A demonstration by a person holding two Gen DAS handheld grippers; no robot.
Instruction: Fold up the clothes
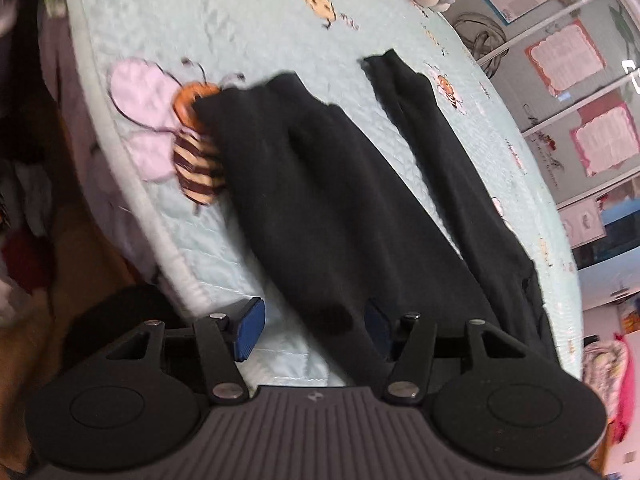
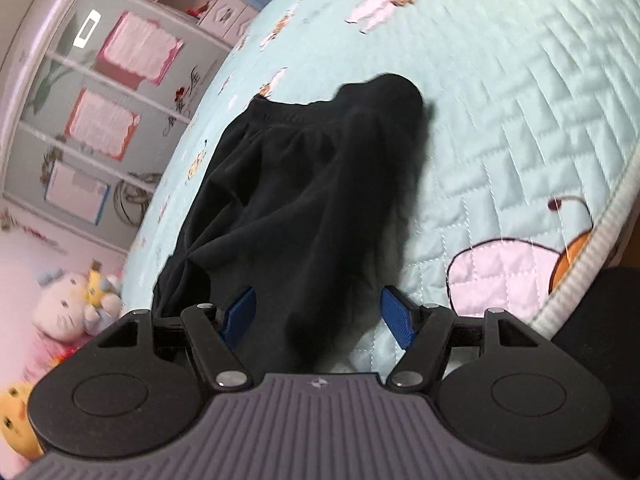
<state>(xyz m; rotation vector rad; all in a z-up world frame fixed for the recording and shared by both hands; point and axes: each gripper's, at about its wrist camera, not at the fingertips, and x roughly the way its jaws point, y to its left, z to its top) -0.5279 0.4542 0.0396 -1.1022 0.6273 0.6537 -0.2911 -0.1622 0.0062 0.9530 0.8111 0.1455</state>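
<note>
Black trousers [image 1: 340, 184] lie on a pale blue quilted bedspread [image 1: 192, 20], both legs running away from me in the left wrist view. My left gripper [image 1: 316, 328] is open, its blue pads [image 1: 250, 328] wide apart, with the near end of one leg lying between them. In the right wrist view the same black garment [image 2: 304, 200] shows its gathered waistband at the far end. My right gripper [image 2: 320, 316] is open, and the cloth's near edge lies between its blue pads [image 2: 396, 316].
The bedspread carries bee prints [image 1: 196, 160] and ends at a ribbed border [image 2: 592, 256]. Plush toys [image 2: 68, 308] sit at the bed's side. A cabinet with glass doors and pink papers [image 2: 108, 92] stands beyond the bed.
</note>
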